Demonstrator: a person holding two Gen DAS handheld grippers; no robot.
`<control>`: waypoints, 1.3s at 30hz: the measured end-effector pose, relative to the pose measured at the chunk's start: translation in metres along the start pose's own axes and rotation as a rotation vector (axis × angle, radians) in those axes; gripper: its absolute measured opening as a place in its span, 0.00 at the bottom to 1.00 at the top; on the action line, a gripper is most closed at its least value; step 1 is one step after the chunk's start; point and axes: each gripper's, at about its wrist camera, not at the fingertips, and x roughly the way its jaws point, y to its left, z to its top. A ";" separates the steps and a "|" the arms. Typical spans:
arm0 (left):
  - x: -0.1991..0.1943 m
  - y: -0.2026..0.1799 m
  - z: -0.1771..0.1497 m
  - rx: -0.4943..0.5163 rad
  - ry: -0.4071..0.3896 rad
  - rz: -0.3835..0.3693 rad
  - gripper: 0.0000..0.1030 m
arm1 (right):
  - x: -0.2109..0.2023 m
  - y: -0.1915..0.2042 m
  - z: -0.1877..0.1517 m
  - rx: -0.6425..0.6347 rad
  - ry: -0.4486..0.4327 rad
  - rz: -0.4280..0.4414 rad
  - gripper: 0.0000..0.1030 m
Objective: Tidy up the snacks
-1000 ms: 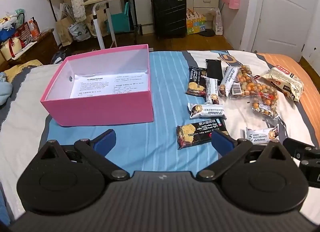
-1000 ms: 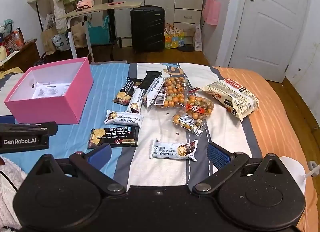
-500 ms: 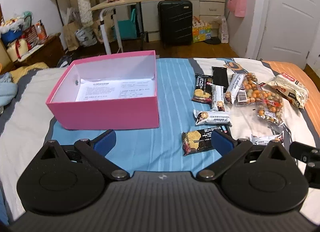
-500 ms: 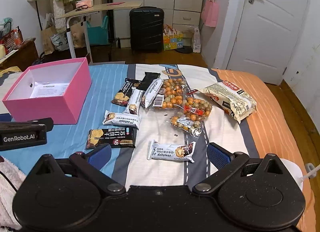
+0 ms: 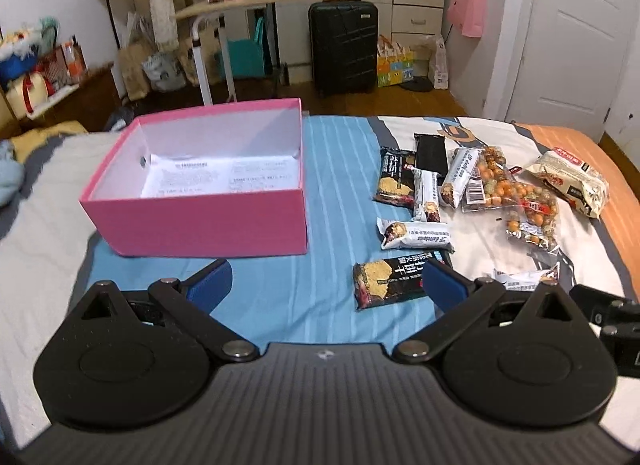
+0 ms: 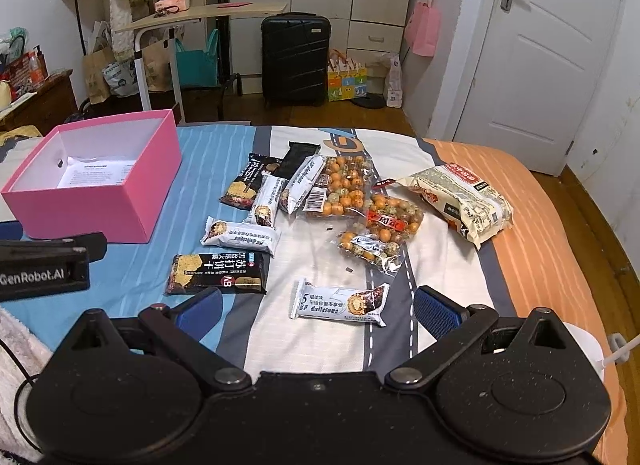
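Snacks lie loose on the bed (image 6: 540, 265), right of the pink box (image 5: 208, 225). My left gripper (image 5: 326, 285) and right gripper (image 6: 316, 311) both gape, holding nothing. The white bar (image 6: 340, 303) nearest me looks light, crinkly and slippery; I'd pinch across its middle.

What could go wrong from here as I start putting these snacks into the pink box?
The white snack bars overlap other packets, so the tongs may drag a neighbour along. The nut bags look slick and floppy, likely to slip. The pink box sits on soft bedding and could shift if bumped.
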 end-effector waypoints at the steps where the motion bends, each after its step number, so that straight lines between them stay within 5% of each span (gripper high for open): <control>1: 0.001 0.001 -0.001 -0.003 0.005 -0.001 1.00 | 0.000 0.000 0.000 0.000 -0.001 0.000 1.00; 32: -0.001 0.000 -0.003 0.003 0.026 -0.031 1.00 | -0.001 0.004 -0.004 -0.028 -0.010 0.003 1.00; 39: 0.011 0.003 -0.001 0.001 0.016 -0.030 1.00 | 0.003 -0.004 -0.008 -0.080 -0.197 0.156 1.00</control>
